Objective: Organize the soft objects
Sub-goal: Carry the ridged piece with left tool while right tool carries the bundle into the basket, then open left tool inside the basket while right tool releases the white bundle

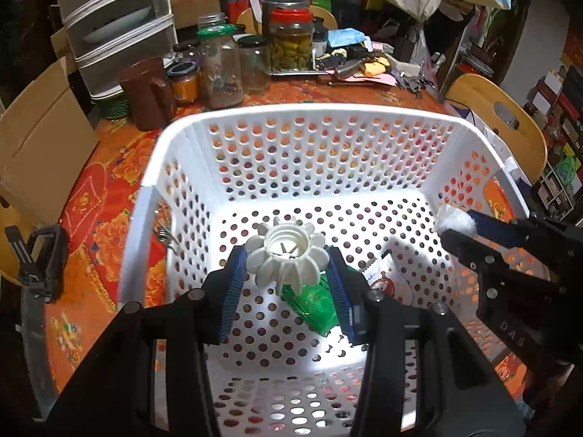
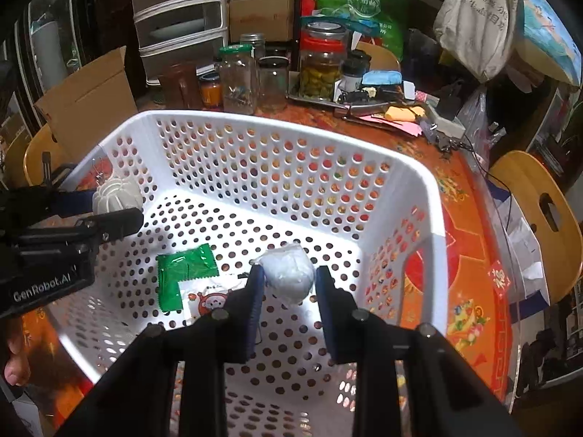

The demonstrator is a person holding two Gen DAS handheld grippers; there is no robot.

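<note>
Two hand-held grippers hang over a white perforated basket (image 1: 309,116) on a table covered in an orange floral cloth (image 1: 94,196). The left gripper (image 1: 288,258) has its blue-padded fingers (image 1: 233,284) closed against both sides of a white ribbed piece with a round threaded opening (image 1: 286,256), held above the basket floor; in the right wrist view the same piece (image 2: 114,196) shows as a scalloped white dome at that gripper's tip, near the basket's left wall.

The right gripper (image 2: 289,278) has a white crumpled soft ball (image 2: 289,276) between its blue pads (image 2: 255,291); the pads sit close on either side of it, though whether the right pad touches cannot be told. From the left wrist view the ball (image 1: 453,220) appears as a fluffy white tuft at the fingertips, just inside the basket's right wall.

On the basket floor, below and just beyond the left gripper's fingers, lies a green foil packet (image 2: 186,273), flat and creased; touching its near corner is a white wrapper printed with a red cartoon figure (image 2: 211,300), just left of the right gripper's left finger.

Beyond the basket, ahead of both grippers, stand glass jars, among them one with a red lid and green pickles (image 1: 291,42) and one with a green lid (image 1: 220,65), beside a brown jug (image 1: 147,91) and a grey drawer unit (image 1: 116,11). A cardboard box (image 1: 40,149) sits to the left, a wooden chair (image 1: 506,120) to the right
</note>
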